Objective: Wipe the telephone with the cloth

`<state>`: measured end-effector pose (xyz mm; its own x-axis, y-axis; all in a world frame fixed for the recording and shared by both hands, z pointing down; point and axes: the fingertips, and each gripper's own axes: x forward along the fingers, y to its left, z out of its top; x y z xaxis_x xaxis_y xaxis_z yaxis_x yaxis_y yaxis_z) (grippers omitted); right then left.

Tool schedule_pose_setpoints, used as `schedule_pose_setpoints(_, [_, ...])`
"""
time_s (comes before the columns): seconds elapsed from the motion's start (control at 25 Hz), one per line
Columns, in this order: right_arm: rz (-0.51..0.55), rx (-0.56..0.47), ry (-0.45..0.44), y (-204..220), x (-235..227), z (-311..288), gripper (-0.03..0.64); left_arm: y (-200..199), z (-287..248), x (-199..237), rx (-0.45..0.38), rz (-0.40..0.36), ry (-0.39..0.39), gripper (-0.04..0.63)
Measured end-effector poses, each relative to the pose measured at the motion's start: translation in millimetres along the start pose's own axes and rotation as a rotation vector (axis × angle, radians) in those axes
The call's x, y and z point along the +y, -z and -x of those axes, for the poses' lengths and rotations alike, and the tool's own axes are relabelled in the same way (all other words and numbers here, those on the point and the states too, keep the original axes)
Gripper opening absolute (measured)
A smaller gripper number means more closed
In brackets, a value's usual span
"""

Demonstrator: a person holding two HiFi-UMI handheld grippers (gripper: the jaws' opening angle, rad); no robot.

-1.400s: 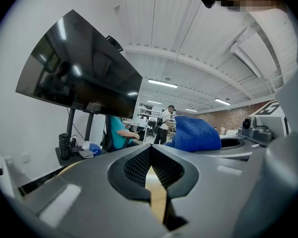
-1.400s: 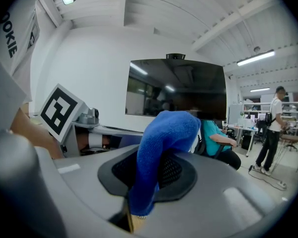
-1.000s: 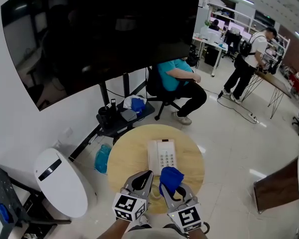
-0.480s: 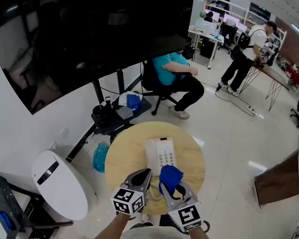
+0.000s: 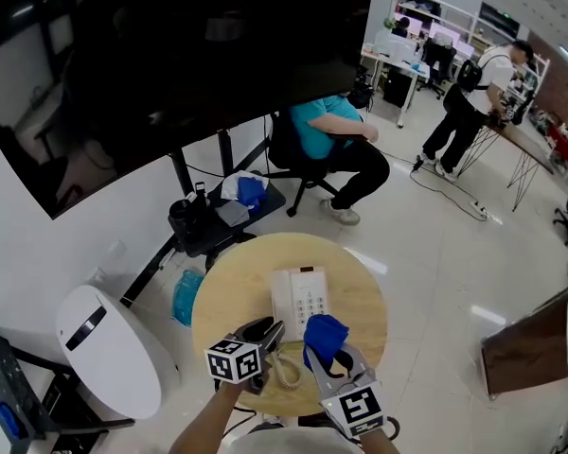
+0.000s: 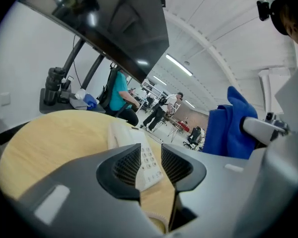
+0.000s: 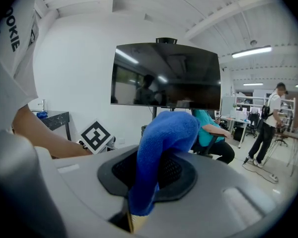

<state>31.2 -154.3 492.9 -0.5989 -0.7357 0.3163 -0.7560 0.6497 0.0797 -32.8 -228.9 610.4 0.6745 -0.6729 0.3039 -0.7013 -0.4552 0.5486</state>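
A white telephone lies on the round wooden table, its coiled cord trailing toward me. My right gripper hovers over the phone's near right corner, shut on a blue cloth. That cloth bulges up between the jaws in the right gripper view. My left gripper sits low at the phone's near left end. Its jaws have just been opening and hold nothing. Through the gap I see the telephone keypad, with the cloth to the right.
A large dark screen on a stand rises behind the table. A seated person is on a chair beyond it, and another person stands at back right. A white rounded device stands on the floor at left.
The left gripper has dropped toward the table and shifted left, rolling as it went, and its jaws have gone from shut to open. The right gripper with the cloth barely shifted.
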Motion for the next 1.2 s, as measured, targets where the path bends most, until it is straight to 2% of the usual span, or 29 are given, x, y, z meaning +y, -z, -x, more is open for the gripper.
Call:
schedule_pose_setpoints(0.24, [-0.006,0.045,0.0,13.5,-15.6,-2.0,0.06,16.9,-27.8,32.1,0.057,0.069,-0.002,0.163])
schedule_pose_setpoints(0.48, [-0.019,0.073,0.01,27.0,-30.0,-5.4,0.06,29.2,-48.2,55.8,0.104,0.13,0.007,0.166])
schedule_pose_setpoints(0.6, [-0.025,0.081,0.013,29.5,-34.9,-5.5,0.06,34.7,-55.8,56.6,0.124,0.163,0.051,0.19])
schedule_pose_setpoints(0.72, [-0.029,0.092,0.012,30.8,-37.4,-6.3,0.06,29.8,-61.1,54.3,0.138,0.16,0.105,0.19])
schedule_pose_setpoints(0.84, [-0.031,0.097,0.013,31.0,-38.6,-8.3,0.06,30.6,-68.3,51.9,0.172,0.152,0.158,0.189])
schedule_pose_setpoints(0.92, [-0.034,0.091,0.015,31.7,-39.2,-10.1,0.06,29.0,-72.8,52.2,0.183,0.15,0.194,0.161])
schedule_pose_setpoints(1.08, [-0.041,0.101,0.014,34.5,-38.9,-10.4,0.06,30.6,-73.8,54.7,0.21,0.228,0.272,0.124])
schedule_pose_setpoints(1.2, [-0.039,0.105,0.017,36.2,-40.4,-9.8,0.06,32.5,-73.1,49.9,0.214,0.301,0.296,0.107])
